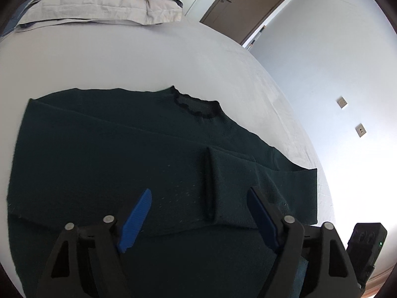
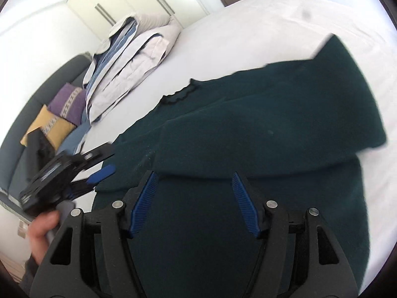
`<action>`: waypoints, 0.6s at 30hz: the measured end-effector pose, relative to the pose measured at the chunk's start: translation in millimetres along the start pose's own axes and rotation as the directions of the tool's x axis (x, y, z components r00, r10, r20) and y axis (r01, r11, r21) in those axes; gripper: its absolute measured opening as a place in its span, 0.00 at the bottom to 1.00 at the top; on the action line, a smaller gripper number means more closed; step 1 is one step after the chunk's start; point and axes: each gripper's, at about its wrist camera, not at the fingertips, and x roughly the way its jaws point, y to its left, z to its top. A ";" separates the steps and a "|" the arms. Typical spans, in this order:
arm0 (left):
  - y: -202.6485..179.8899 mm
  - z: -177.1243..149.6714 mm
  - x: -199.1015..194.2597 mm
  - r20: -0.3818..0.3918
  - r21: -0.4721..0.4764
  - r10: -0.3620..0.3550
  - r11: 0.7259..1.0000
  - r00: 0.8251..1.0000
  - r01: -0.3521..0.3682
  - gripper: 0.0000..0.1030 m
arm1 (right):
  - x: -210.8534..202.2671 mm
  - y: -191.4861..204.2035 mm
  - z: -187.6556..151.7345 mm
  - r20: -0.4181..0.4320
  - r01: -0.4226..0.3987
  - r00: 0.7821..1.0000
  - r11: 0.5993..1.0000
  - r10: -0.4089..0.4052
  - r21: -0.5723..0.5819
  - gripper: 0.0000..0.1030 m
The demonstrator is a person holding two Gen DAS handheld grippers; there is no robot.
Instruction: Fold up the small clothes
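Left wrist view: a dark green sweater lies flat on the white bed, collar toward the pillows, both sleeves folded across the body (one cuff sits between the blue pads). The left gripper hovers over it, fingers apart, gripping nothing. In the right wrist view the right gripper is likewise spread and empty above the sweater; a hand holds the left gripper's handle at the edge.

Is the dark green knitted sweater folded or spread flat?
Partly folded: the dark green knitted sweater has both sleeves laid across its body.
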 end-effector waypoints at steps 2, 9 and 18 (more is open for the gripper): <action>-9.1 7.6 22.0 -0.038 0.017 0.016 1.000 0.999 -0.015 0.66 | -19.9 -15.4 -8.8 0.015 -0.007 1.000 1.000 0.007 0.023 0.60; -32.7 14.8 71.2 -0.128 0.102 0.108 0.990 0.986 -0.095 0.41 | -65.6 -63.1 -25.2 0.057 0.005 0.998 0.996 -0.010 0.091 0.60; -45.9 19.4 46.1 -0.067 0.157 0.126 0.981 0.990 -0.115 0.08 | -88.9 -83.2 -24.4 0.095 0.020 0.995 0.995 -0.029 0.098 0.60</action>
